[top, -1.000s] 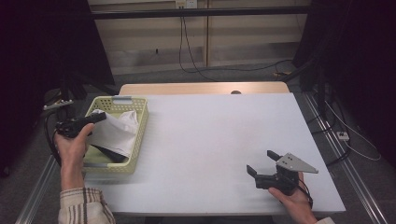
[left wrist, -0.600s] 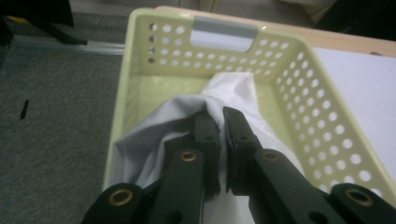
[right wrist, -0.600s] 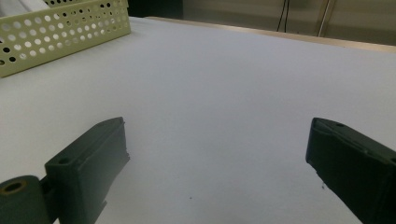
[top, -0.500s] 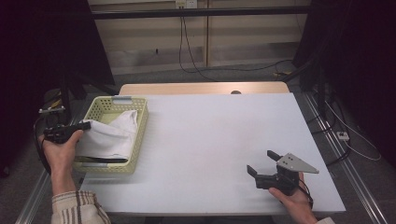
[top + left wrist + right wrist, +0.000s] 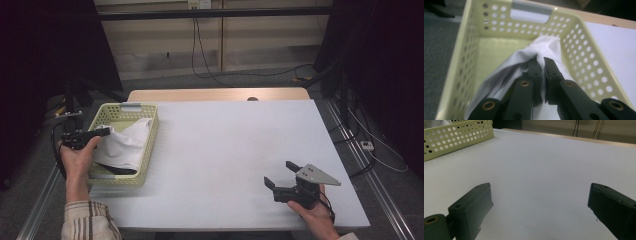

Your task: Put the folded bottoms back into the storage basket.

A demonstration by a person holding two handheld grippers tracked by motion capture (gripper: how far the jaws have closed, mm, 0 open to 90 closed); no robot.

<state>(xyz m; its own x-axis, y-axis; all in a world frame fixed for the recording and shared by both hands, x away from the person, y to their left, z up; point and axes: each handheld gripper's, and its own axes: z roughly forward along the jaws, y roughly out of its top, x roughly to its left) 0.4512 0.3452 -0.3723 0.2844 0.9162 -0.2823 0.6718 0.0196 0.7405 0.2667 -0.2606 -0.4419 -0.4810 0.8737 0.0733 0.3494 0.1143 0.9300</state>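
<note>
Lower over the basket (image 5: 149,145) than a second earlier, the left gripper (image 5: 543,61) pinched the white cloth (image 5: 125,145) lying inside; a thin fold risked slipping free. The right gripper (image 5: 281,174) rested wide open, empty.

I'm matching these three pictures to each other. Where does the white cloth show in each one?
High view: the white cloth lies in the yellow basket at the table's left, pinched by the left tool.
Left gripper view: centre and lower left, bunched between the closed jaws, inside the basket.
Right gripper view: not in it.
Shared landmark: the basket, whose perforated wall is at the right gripper view's top left.
</note>
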